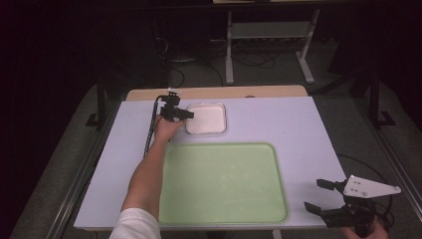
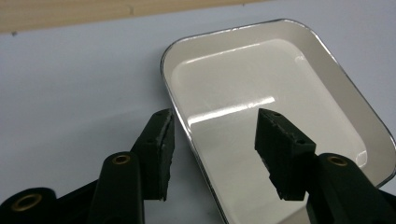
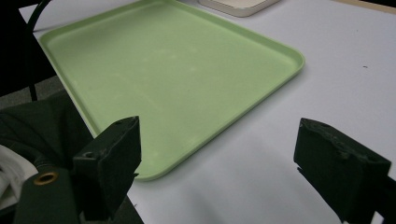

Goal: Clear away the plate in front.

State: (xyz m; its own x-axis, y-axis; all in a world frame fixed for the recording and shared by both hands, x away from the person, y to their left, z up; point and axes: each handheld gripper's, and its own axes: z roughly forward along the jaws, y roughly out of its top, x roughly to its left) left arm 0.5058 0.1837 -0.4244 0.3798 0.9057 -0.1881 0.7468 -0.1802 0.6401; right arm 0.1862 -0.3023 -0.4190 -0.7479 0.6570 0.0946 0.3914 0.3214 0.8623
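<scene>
A shallow white dish [image 1: 206, 118] lies empty at the back of the table, left of centre. My left gripper [image 1: 189, 114] is at its left rim, open. In the left gripper view that rim [image 2: 180, 116] runs between the two jaws of the left gripper [image 2: 215, 116], one jaw outside the dish and one over its glossy floor [image 2: 261, 93]. A large green tray [image 1: 224, 181] lies empty in front of the dish. My right gripper [image 1: 313, 194] is held wide open with nothing in it at the near right corner, beside the tray's right edge [image 3: 280, 74].
The white tabletop [image 1: 298, 129] has a wooden strip [image 1: 214, 92] along its far edge. The left forearm [image 1: 147, 174] lies along the tray's left side, with a black cable [image 1: 149, 134] beside it. A corner of the white dish [image 3: 238, 5] shows beyond the green tray [image 3: 173, 70].
</scene>
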